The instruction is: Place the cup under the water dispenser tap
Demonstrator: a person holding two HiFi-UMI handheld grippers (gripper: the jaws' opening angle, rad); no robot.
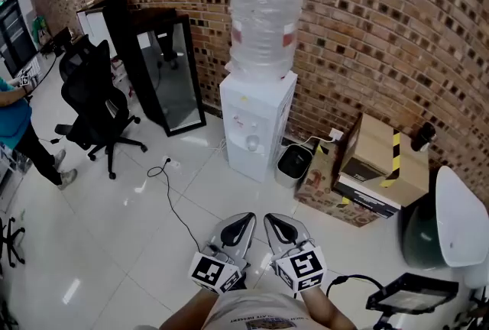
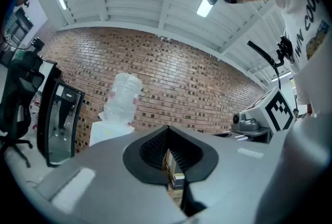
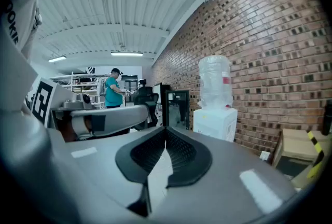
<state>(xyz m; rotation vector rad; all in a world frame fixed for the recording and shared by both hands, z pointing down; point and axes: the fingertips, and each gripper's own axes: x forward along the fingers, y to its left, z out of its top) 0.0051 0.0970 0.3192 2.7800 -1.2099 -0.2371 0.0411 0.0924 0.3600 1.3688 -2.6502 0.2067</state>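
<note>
Head view: left gripper [image 1: 238,228] and right gripper [image 1: 281,229] side by side, low over the white floor [image 1: 153,198], both clenched and empty. Water dispenser [image 1: 256,130] well apart ahead, at the floor's far edge against the brick wall [image 1: 367,30], with a clear bottle [image 1: 263,23] on top. No cup in either grip, so probably a matter of finding one first; worth scanning the room before going closer. Small pale round shape [image 1: 252,143] on the water dispenser's front, too small to call cup or tap.

Left gripper view: left gripper [image 2: 167,129] with tips pressed together, nothing between. Water dispenser [image 2: 106,132] off to the left.

Right gripper view: right gripper [image 3: 165,132] likewise closed on nothing. Water dispenser [image 3: 215,122] to the right. Best to open one gripper wide before reaching, take the cup by its wall, keep it upright, and centre it beneath the tap.

Cup itself: not made out in any view, so nothing to say of its look.
</note>
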